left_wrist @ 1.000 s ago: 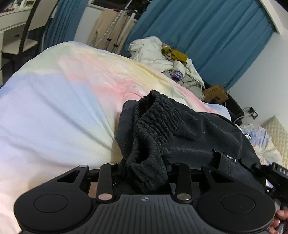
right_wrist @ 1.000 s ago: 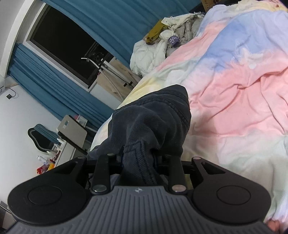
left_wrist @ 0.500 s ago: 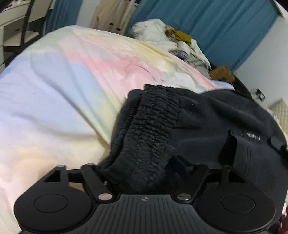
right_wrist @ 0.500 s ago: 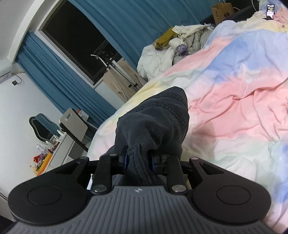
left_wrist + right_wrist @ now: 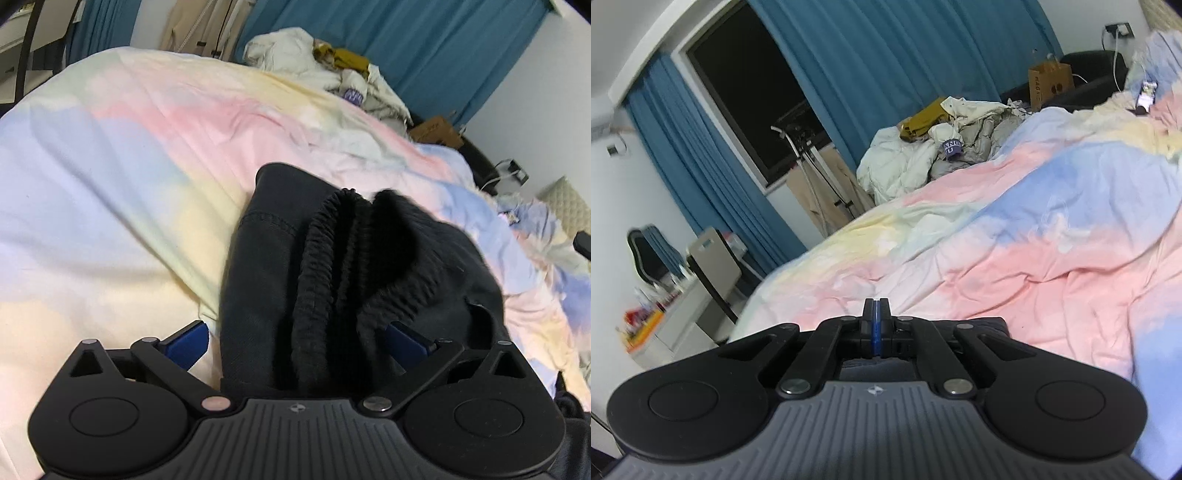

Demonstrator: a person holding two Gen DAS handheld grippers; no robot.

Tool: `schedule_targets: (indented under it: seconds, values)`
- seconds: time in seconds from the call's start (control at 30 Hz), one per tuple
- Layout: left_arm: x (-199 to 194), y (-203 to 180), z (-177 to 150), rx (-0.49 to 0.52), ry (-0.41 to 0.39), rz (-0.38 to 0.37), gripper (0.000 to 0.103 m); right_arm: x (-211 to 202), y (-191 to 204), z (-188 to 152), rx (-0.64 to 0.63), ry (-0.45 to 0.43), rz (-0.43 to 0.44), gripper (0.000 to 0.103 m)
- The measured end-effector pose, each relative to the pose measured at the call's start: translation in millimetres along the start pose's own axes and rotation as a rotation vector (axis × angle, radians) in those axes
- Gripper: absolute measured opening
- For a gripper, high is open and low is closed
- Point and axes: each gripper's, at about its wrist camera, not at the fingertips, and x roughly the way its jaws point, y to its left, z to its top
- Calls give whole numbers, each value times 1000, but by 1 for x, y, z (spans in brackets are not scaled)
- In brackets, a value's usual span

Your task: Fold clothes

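1. The left gripper [image 5: 297,341] stands with its jaws spread wide; the blue pads [image 5: 186,343] sit on either side of the black trousers [image 5: 332,280] without pinching them.
2. The trousers lie bunched on the pastel duvet [image 5: 129,184], ribbed elastic waistband [image 5: 321,266] uppermost, directly in front of the left gripper.
3. The right gripper [image 5: 875,326] has its jaws pressed together with nothing between them, above the duvet.
4. Writing: a purple band [image 5: 951,147] in the heap of pale clothes [image 5: 923,155] carries white letters, too small to read; the brown paper bag [image 5: 1051,83] beyond shows a print beginning "MAG".
5. The bag's contents are hidden.
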Motion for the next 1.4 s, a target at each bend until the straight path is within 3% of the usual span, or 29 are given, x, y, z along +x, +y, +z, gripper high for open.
schedule_targets:
  seconds: [0.17, 0.37, 0.57, 0.63, 0.7, 0.73, 0.8, 0.87, 1.03, 1.2, 1.4]
  values:
    - [2, -4, 8, 25, -46, -26, 103, 8, -6, 7, -24, 22, -21, 1]
    - [11, -13, 23, 50, -69, -97, 103, 20, -33, 0, 35, 64, -21, 3]
    - [31, -19, 25, 152, -38, -72, 103, 28, -55, -4, 132, 102, 21, 13]
    - [37, -21, 25, 188, -28, -61, 103, 29, -62, 0, 137, 84, 21, 33]
    - [43, -23, 25, 224, -17, -50, 103, 27, -68, 6, 80, 47, 3, 68]
    - [47, -24, 25, 242, -12, -45, 103, 27, -70, 8, 36, 32, -12, 74]
    - [53, -26, 25, 278, -1, -34, 103, 34, -80, 9, -28, 51, -35, 96]
    - [58, -21, 25, 273, 8, -41, 103, 43, -94, 5, -43, 93, -19, 102]
    - [66, -9, 26, 245, 20, -13, 103, 80, -131, -17, 31, 288, 63, 103]
    - [80, 8, 31, 161, 65, -76, 103, 109, -150, -36, 107, 399, 157, 103]
    - [90, 14, 37, 118, 92, -131, 103, 125, -152, -47, 126, 404, 316, 103]
